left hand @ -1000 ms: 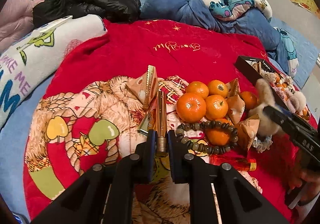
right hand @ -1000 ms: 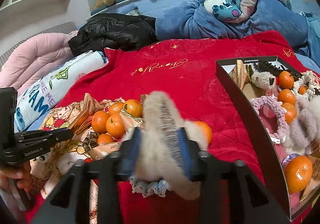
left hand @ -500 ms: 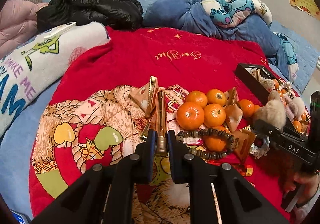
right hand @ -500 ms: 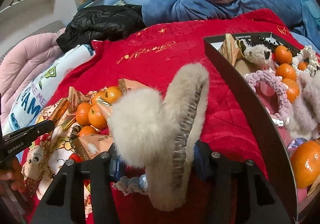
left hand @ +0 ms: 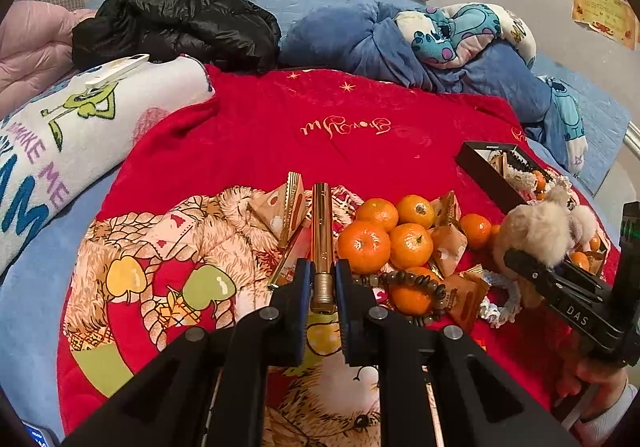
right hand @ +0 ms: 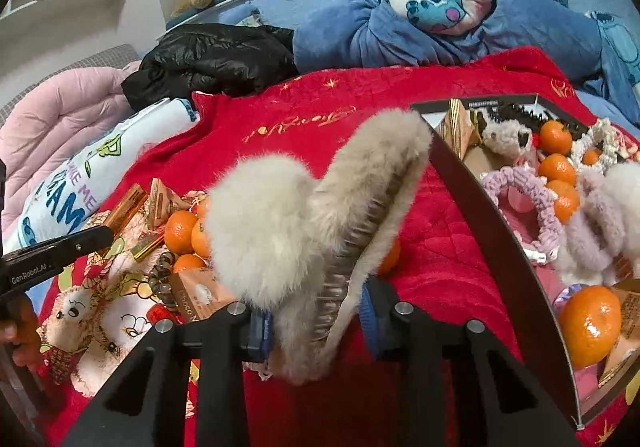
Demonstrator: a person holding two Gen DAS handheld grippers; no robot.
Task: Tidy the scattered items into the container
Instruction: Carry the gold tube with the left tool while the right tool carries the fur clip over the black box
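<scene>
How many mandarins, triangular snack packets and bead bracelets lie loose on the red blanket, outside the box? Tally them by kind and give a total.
mandarins: 6 in plain sight
triangular snack packets: 4
bead bracelet: 1
Total: 11

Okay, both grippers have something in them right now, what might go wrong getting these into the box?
1. The right gripper is closing on the furry hair claw near its base only; most of it sticks out beyond the jaws, so it may twist or slip free.
2. The left gripper is shut on one end of the gold tube, which may pivot when lifted.
3. The black box already looks crowded with tangerines and scrunchies, so additions may spill.
</scene>
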